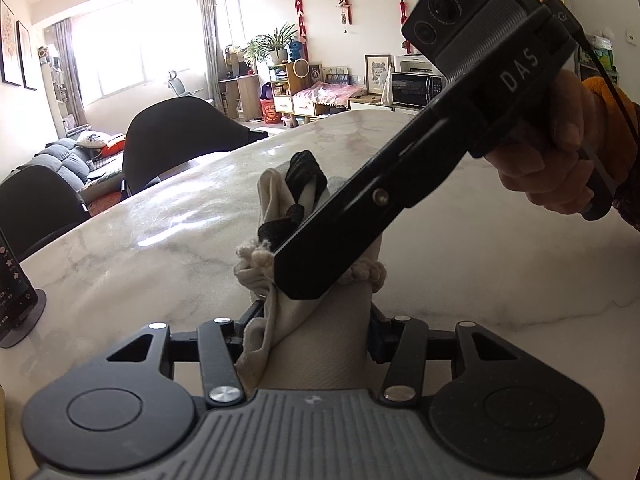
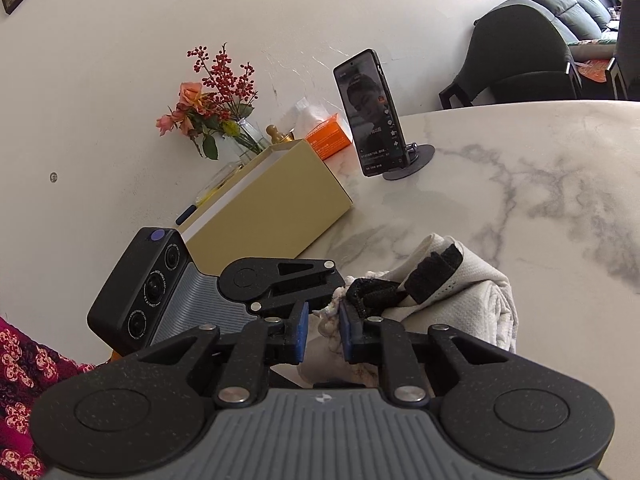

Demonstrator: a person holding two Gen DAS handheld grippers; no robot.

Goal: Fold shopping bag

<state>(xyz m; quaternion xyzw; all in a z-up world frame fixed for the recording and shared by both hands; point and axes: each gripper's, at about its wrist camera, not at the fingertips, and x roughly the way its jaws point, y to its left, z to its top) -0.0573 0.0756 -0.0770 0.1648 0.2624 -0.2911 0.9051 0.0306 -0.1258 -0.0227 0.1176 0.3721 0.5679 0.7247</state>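
The cream shopping bag (image 1: pixel 320 340), rolled into a bundle with black straps (image 1: pixel 304 172) on top, lies on the marble table (image 1: pixel 160 240) clamped between the fingers of the left gripper (image 1: pixel 308 332). The right gripper (image 2: pixel 323 330), lettered "DAS" on its side, has its blue pads narrowly apart around the bag's frilled cord (image 2: pixel 329 320); whether they pinch it is unclear. A phone (image 2: pixel 366 116) stands beyond on a stand, its screen text unreadable.

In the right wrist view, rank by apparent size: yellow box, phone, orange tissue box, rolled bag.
1. yellow box
2. rolled bag, though it lies nearer the camera and is partly hidden
3. phone
4. orange tissue box, farthest back
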